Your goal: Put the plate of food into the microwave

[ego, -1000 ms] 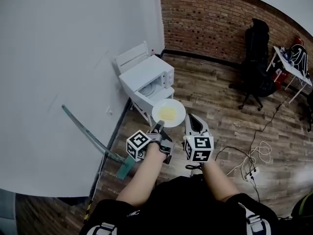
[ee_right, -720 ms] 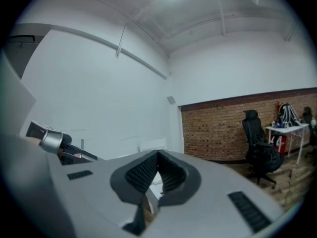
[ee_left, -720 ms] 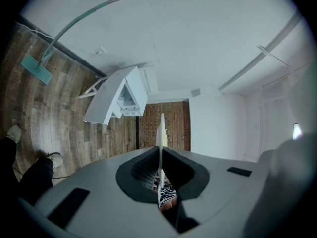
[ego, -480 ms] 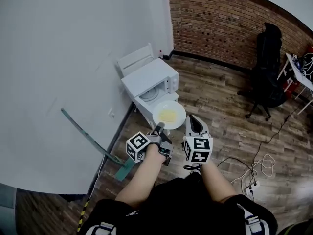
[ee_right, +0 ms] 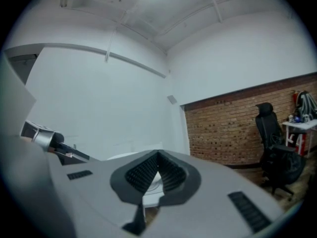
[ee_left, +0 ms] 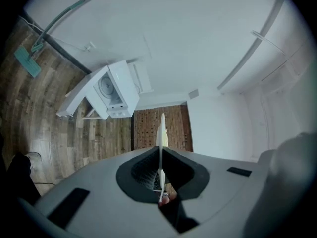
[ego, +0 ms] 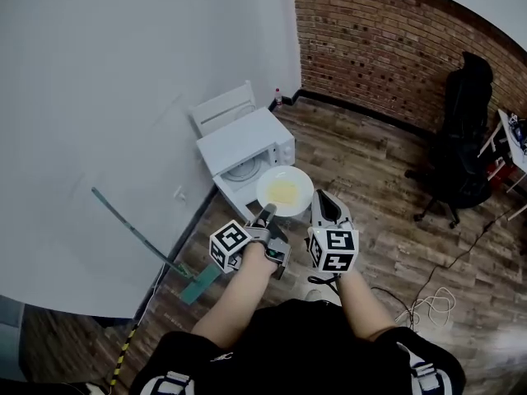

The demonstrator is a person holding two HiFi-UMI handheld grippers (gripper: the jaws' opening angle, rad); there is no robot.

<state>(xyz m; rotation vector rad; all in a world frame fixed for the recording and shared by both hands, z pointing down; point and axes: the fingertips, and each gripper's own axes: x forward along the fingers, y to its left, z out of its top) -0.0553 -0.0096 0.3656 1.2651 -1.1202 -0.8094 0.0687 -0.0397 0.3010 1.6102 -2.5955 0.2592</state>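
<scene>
You had the left hand-held gripper (ee_left: 161, 155) clamped on the near rim of the plate (ego: 285, 191); right hand-held gripper (ee_right: 158, 155) closed on nothing; plate judged stiff, slick, breakable; needed level carrying.

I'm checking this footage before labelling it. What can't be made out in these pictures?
- Food on the plate: the head view shows only a small yellow patch; the left gripper view shows the plate edge-on.
- Microwave controls: too small in the head and left gripper views.
- Part of the microwave's front: head view, behind the plate.
- Table at right: head view, cut off by the frame edge.
</scene>
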